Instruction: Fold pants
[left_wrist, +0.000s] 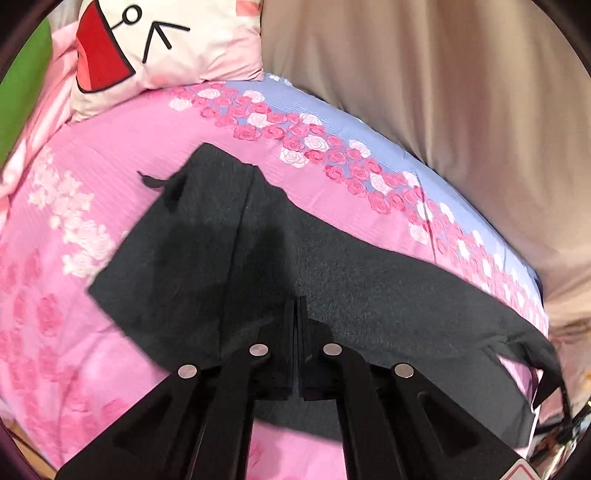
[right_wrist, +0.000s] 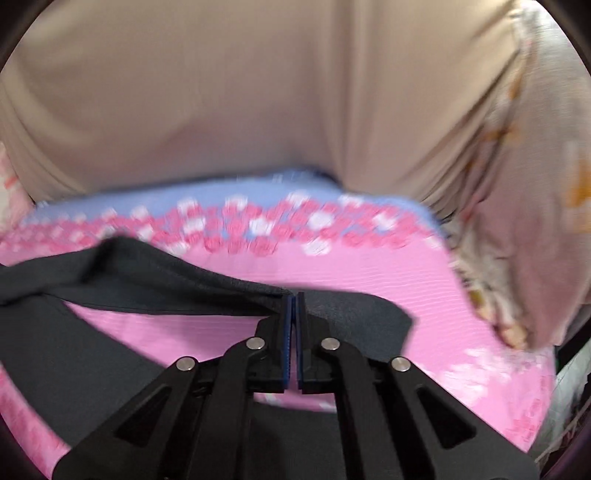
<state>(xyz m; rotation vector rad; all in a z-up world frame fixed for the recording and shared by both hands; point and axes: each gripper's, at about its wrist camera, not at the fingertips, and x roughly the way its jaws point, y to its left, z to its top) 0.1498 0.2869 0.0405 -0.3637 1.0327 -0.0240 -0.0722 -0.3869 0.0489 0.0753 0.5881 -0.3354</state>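
Dark grey pants lie on a pink floral bedsheet, legs running toward the upper left. My left gripper is shut over the middle of the pants; whether it pinches cloth I cannot tell. In the right wrist view my right gripper is shut on a lifted edge of the pants, which stretches off to the left above the sheet. More dark cloth lies under and beside the fingers. The view is blurred by motion.
A white and pink pillow with a red print lies at the bed's upper left. A beige curtain hangs behind the bed and also shows in the right wrist view. A floral cloth hangs at the right.
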